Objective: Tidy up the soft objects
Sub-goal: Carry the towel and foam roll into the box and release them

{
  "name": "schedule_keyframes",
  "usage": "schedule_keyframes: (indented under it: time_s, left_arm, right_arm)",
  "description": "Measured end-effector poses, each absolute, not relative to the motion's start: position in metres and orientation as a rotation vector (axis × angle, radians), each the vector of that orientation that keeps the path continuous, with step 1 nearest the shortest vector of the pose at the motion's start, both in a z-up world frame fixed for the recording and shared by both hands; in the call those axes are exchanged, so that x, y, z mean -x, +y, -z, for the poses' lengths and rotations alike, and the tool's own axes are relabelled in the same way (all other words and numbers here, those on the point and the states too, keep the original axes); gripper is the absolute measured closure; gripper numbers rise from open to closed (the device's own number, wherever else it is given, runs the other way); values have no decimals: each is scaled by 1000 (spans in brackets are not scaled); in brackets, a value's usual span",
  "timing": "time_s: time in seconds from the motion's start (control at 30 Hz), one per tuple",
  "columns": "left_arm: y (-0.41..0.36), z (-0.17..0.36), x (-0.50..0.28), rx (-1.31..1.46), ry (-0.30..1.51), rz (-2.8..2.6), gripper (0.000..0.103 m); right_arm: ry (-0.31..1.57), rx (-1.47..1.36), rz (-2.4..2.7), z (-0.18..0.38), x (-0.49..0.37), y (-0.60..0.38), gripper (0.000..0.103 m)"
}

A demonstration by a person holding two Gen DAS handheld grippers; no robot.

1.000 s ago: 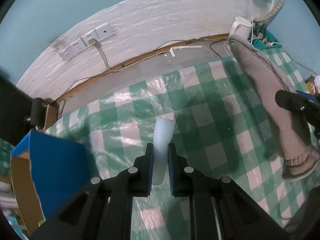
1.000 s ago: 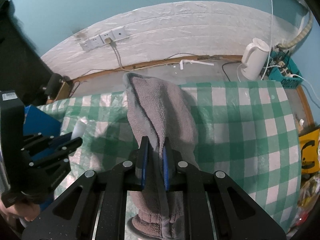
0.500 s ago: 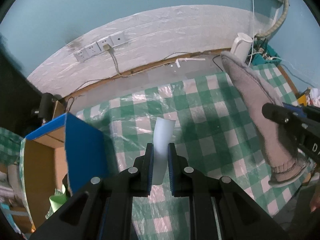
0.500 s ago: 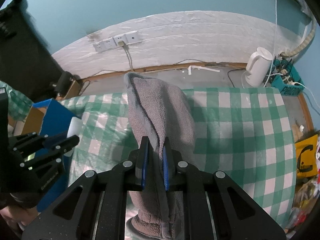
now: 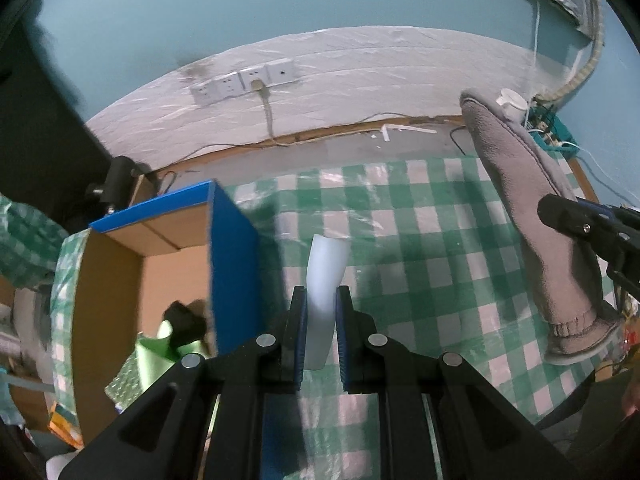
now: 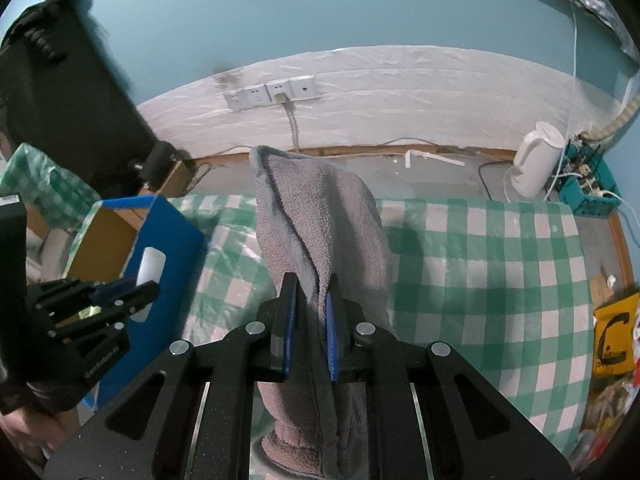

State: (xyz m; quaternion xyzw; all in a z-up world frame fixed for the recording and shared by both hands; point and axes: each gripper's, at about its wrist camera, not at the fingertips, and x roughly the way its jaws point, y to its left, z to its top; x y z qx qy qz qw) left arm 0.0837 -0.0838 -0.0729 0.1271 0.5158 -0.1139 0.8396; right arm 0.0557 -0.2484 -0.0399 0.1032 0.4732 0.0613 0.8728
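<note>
The grey fleece slipper [image 6: 320, 236], soft and slumped with its ribbed cuff hanging low, is pinched in the right gripper [image 6: 310, 320] above the green checked tablecloth [image 6: 480, 264]. The left gripper [image 5: 320, 332] clamps 1 pale, slightly curved foam strip [image 5: 325, 272] just right of the blue cardboard box [image 5: 234, 264], whose open top holds green and black items. The cloth between box and slipper lies bare.

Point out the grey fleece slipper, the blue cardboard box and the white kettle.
grey fleece slipper [image 6: 320, 224]: right wrist view, on its fleecy upper above the jaws.
blue cardboard box [image 5: 234, 264]: left wrist view, on its blue side wall.
white kettle [image 6: 536, 160]: right wrist view, on its body.
</note>
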Motion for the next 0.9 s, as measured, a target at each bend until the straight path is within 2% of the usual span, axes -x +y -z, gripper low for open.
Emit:
schedule_keyframes:
  time_s: [0.9]
  left_arm:
    - [49,30,-55,-136,1018,24,90]
  right_arm:
    - [915,-119,-340,-15,-57,-130,92]
